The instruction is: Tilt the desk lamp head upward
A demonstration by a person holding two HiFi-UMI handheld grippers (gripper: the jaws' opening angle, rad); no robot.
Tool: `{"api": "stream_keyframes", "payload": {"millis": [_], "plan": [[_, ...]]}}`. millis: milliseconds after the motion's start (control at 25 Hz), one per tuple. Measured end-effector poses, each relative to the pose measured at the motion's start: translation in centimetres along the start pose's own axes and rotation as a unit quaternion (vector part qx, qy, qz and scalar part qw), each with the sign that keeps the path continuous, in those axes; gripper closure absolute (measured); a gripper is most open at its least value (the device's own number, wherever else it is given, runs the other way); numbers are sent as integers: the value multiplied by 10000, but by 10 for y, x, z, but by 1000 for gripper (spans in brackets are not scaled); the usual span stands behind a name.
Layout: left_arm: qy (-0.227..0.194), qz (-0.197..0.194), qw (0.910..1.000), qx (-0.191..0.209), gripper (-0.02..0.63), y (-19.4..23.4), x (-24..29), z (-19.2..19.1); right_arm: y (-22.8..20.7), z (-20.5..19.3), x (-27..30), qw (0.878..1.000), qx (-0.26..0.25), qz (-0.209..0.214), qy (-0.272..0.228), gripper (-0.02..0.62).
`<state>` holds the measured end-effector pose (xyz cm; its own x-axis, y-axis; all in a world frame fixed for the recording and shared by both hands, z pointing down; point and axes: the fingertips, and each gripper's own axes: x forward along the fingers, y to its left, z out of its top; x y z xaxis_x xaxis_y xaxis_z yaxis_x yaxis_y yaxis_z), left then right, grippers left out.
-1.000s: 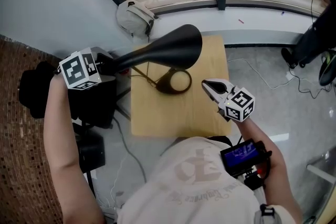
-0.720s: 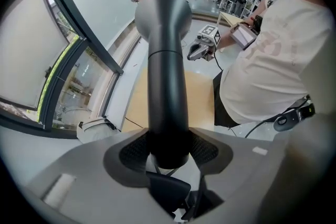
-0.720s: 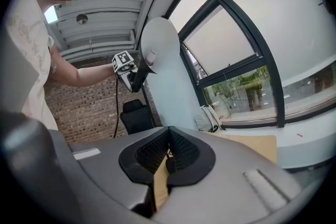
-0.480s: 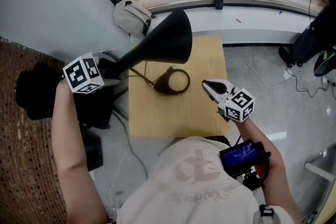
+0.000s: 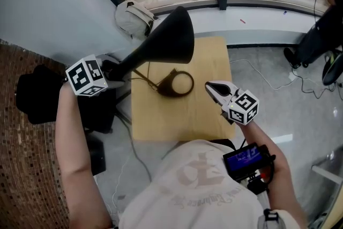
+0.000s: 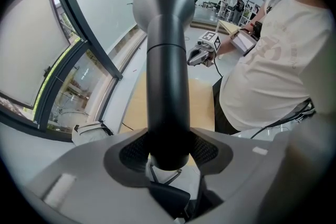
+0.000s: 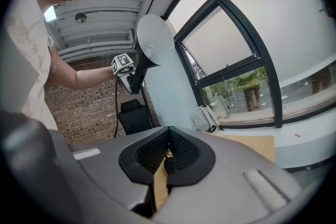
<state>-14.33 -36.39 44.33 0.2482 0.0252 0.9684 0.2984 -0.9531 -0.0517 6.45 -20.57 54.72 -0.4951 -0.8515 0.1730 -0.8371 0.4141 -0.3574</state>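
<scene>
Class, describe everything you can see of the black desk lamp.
The desk lamp is matte black, seemingly metal: a long cone-shaped head flaring to a wide mouth, white inside, on a thin stem above a ring-shaped base that rests on the wooden table. The head stands tilted, mouth raised. The left tool is clamped on its narrow rear end; nothing else touches it.

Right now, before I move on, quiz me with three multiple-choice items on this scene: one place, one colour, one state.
1. Where does the lamp's base stand? A) table B) floor C) window ledge
2. What colour is the lamp's outside? A) white B) black C) yellow
3. The left claw is: A) open, empty B) clamped on the lamp C) out of view
Answers: 1 A, the ring base rests on the wooden top; 2 B, head and neck look black; 3 B, its pads press the lamp's neck.
</scene>
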Motion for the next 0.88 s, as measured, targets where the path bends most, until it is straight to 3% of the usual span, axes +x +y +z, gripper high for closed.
{"api": "stream_keyframes", "payload": {"millis": [400,640,880], "plan": [[-205,15,9998,-18,385,-2,8,-6,-40,56,-23,9974,-622,-274,-229,581],[-364,25,9993,-46,385,-1,9,-3,-22,137,-34,9918,-1127,139,-594,578],[-504,10,9987,-62,387,0,18,1,-1,161,-33,9890,-1193,455,-750,578]]}}
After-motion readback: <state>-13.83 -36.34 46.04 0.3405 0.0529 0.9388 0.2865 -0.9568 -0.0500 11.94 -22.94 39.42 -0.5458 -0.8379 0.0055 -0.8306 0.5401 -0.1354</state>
